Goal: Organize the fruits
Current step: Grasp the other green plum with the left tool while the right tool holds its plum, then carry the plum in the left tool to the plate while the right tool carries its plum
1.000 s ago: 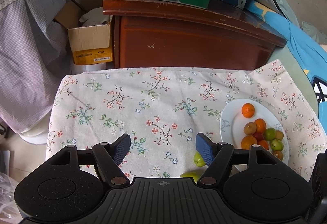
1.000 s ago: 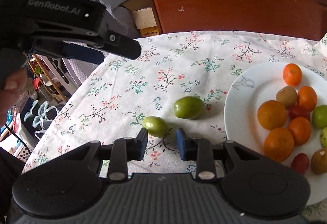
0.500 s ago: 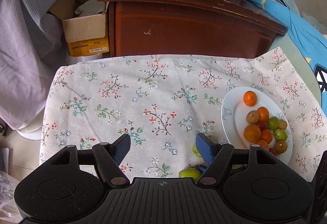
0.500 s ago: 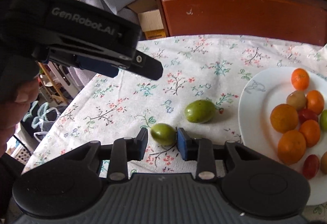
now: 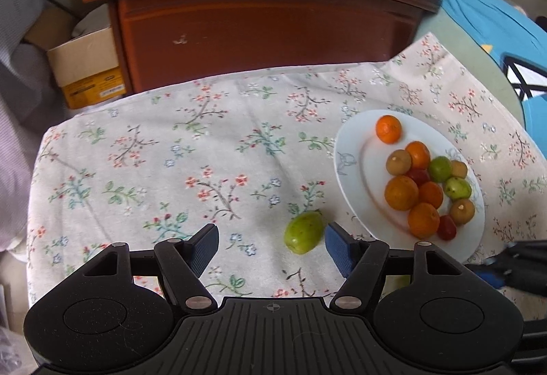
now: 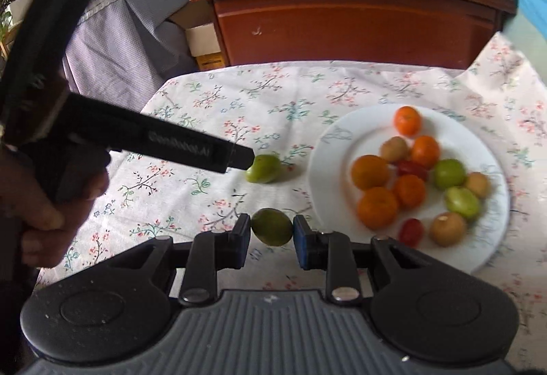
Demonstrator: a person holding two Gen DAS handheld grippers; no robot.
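Right claw (image 6: pixel 271 231) pinches a small round green fruit (image 6: pixel 272 226) across its middle, low centre of frame. Left claw (image 5: pixel 271 243) sits spread around the oval green fruit (image 5: pixel 303 232) on the floral tabletop (image 5: pixel 136 170). Probably light, smooth, bruisable, so grip the widest part gently.

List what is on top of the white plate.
The white plate holds five oranges, two green fruits, three brownish fruits and two small red ones. Anything beneath the pile is covered.
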